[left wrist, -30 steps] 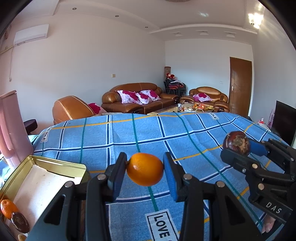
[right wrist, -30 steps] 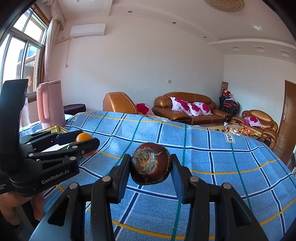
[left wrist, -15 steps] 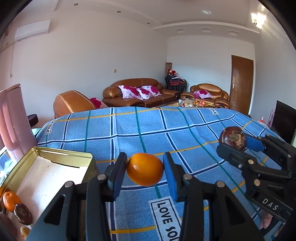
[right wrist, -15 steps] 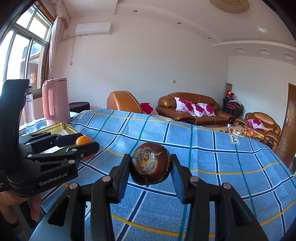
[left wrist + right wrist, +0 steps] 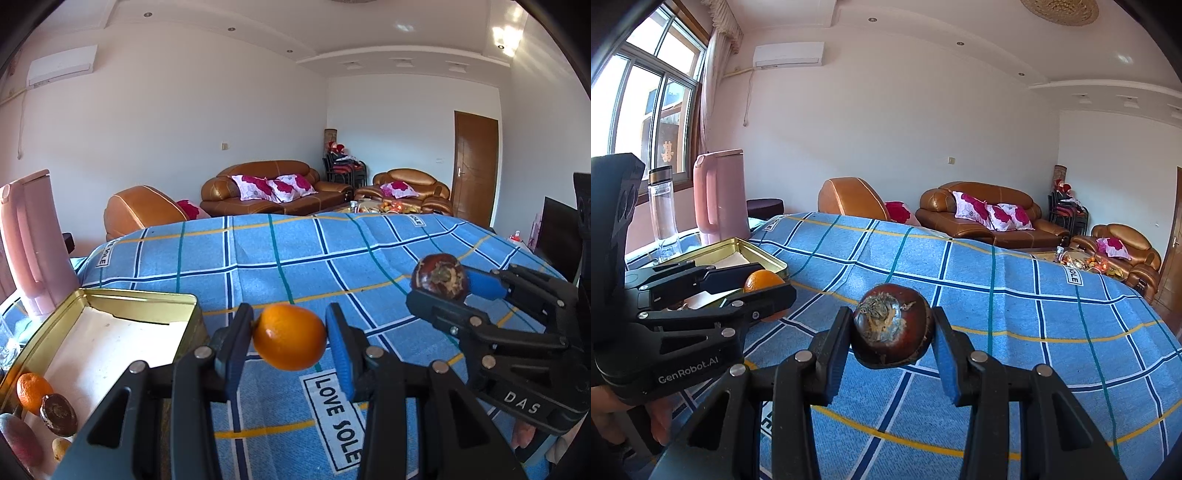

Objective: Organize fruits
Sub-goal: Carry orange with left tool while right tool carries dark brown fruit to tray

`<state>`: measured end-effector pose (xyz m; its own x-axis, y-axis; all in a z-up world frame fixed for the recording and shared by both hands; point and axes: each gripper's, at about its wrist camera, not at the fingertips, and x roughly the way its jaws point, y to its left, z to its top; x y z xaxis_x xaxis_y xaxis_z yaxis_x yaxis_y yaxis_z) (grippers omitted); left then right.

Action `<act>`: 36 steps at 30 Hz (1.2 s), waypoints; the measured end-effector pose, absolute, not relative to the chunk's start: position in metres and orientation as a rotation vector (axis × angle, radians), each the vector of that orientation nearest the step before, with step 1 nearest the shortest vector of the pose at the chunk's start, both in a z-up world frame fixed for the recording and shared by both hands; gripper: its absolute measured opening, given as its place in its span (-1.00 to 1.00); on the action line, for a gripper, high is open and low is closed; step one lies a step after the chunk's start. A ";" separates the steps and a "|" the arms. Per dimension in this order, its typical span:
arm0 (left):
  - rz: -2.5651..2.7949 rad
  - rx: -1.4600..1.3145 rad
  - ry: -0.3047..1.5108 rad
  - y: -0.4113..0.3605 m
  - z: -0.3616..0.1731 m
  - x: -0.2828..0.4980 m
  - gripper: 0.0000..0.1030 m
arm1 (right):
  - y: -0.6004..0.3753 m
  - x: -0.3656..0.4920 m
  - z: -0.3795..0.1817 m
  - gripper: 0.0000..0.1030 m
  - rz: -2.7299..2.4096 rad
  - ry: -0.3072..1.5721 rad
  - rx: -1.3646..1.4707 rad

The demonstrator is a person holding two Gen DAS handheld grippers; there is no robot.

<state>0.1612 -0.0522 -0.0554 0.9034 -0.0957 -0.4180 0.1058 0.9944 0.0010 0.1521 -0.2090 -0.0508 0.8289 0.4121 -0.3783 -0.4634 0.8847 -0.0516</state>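
Blue checked table (image 5: 258,266); tin (image 5: 110,295), lower left, holds few fruits. Your left gripper (image 5: 290,341) clamps orange (image 5: 290,341), right gripper (image 5: 892,326) clamps brown fruit (image 5: 892,326); both undelivered.

Daylight floods the room, pouring in from the window (image 5: 646,110) up and to the left of the right gripper (image 5: 892,328), leaving the panes blown out white. A bright glare patch sits on the ceiling (image 5: 509,33) high to the right of the left gripper (image 5: 290,341). Both views are sharp, shadows soft. Fisheye lenses bend straight lines near the edges, and dark vignetting fills the corners.
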 end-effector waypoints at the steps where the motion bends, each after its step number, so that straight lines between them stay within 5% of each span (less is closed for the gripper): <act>1: -0.106 0.024 0.430 -0.051 -0.055 0.159 -0.18 | -0.207 0.150 -0.051 -0.14 0.472 0.370 -0.144; 36: -0.073 0.010 0.373 -0.005 -0.050 0.096 -0.18 | -0.154 0.114 -0.053 -0.14 0.577 0.393 -0.175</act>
